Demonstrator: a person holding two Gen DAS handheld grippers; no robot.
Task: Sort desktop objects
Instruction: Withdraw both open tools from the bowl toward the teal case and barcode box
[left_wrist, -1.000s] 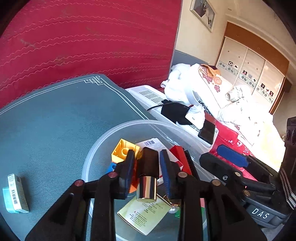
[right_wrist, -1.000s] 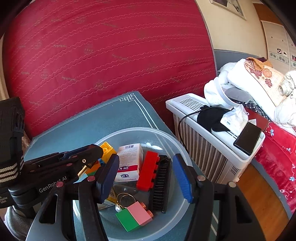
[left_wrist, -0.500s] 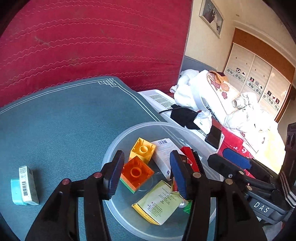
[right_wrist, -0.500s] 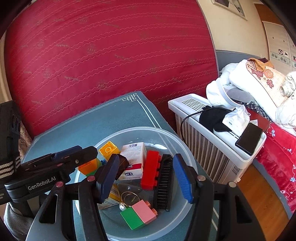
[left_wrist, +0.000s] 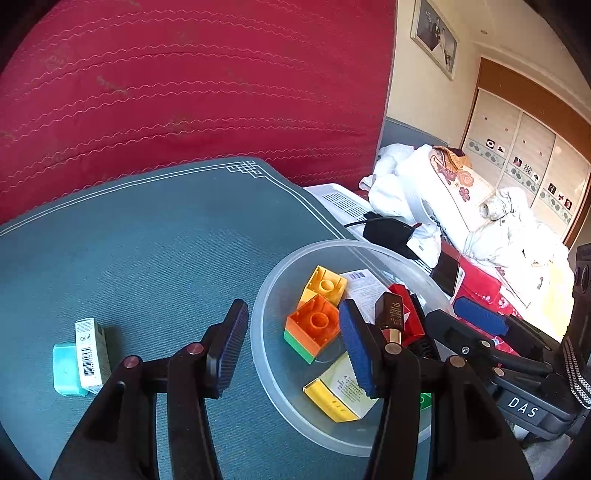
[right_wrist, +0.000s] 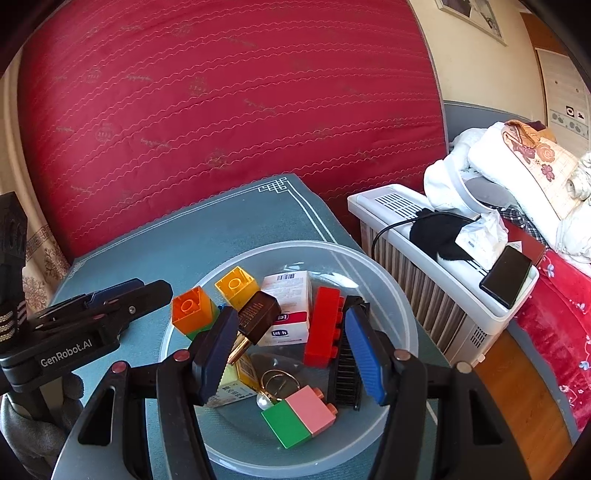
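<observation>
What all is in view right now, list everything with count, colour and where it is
bowl: one, clear plastic, on the teal table
toy bricks: five; orange-green, yellow, red, pink-green in bowl
cartons: white-red, yellow-white, in bowl
lipstick: one, dark brown and gold, in bowl
comb: one, black, in bowl
ring: one, gold, bowl bottom
small boxes: two, white and aqua, on table left of bowl
phone: one, black, on white heater
left claw: open, straddling the bowl's rim
right claw: open, over bowl
</observation>
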